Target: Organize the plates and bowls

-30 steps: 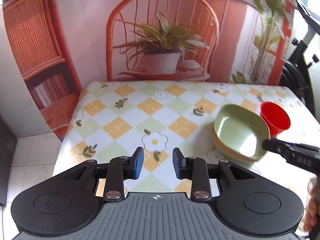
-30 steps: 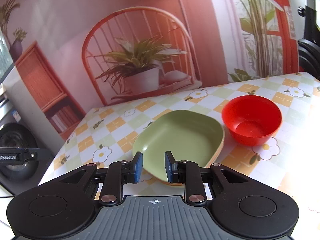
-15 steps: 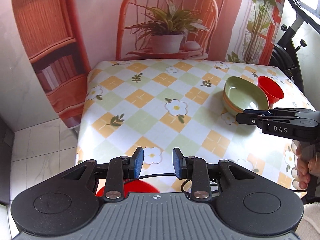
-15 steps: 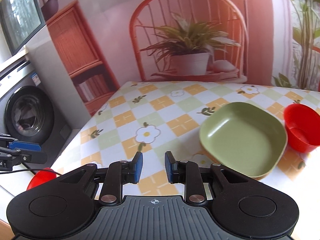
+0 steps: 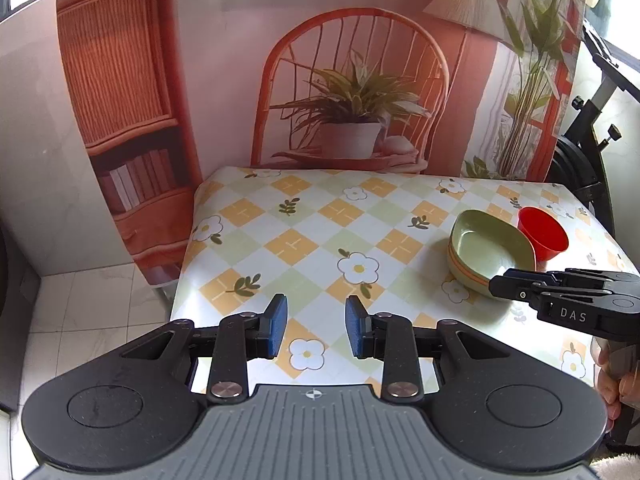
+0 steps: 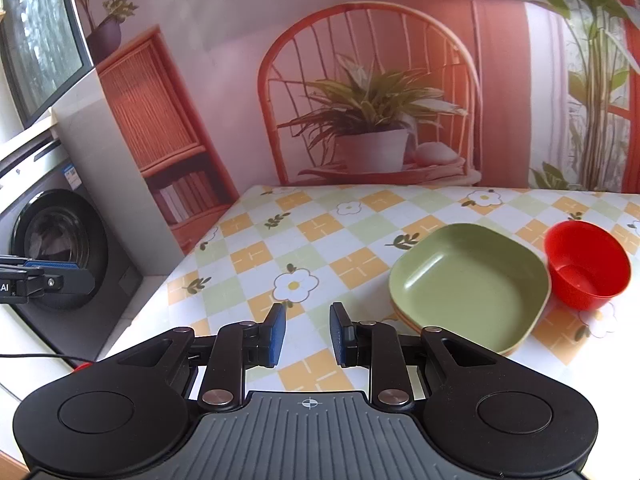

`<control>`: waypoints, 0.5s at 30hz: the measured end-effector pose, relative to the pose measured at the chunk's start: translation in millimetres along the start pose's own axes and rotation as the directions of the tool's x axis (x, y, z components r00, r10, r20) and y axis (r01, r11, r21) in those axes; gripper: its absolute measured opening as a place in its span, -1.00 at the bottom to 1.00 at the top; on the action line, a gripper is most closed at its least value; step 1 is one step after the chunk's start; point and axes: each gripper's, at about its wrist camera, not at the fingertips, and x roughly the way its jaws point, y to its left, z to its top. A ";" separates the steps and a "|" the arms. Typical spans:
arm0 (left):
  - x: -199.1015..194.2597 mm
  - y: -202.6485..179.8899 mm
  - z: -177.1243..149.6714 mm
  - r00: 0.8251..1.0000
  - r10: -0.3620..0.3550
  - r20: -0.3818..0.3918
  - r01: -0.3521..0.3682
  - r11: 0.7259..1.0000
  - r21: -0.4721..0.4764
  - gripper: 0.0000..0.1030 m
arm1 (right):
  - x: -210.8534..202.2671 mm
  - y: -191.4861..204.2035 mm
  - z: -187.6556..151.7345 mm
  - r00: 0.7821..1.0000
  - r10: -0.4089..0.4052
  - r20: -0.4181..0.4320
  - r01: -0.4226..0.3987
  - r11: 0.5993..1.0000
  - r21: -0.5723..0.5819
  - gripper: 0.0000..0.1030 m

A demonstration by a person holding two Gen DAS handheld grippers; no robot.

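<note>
The green plate stack lies ahead-right of the right gripper, nearer than the left gripper; both are released, empty.

Left gripper hangs level, jaws parted with a clear gap, blue pads facing each other and nothing between them. Right gripper sits the same way, jaws apart and empty, reaching forward just off the left one's right side. A hand wraps its handle from below, fingers curled round the grip.
</note>
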 end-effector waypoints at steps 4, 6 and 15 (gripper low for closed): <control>-11.0 -20.1 11.8 1.000 -0.005 0.024 0.004 0.999 0.045 -0.35 | -12.8 -11.2 4.4 1.000 -0.002 0.029 0.001 0.999 0.034 -0.55; -21.1 -29.4 18.6 0.999 0.000 0.044 -0.003 0.998 0.067 -0.35 | -19.4 -15.0 6.7 0.999 0.000 0.047 -0.003 0.999 0.046 -0.55; -63.1 -44.1 23.2 0.996 0.059 0.060 -0.063 0.996 0.065 -0.35 | -49.9 -26.4 10.4 0.994 0.027 0.104 -0.035 0.996 0.077 -0.55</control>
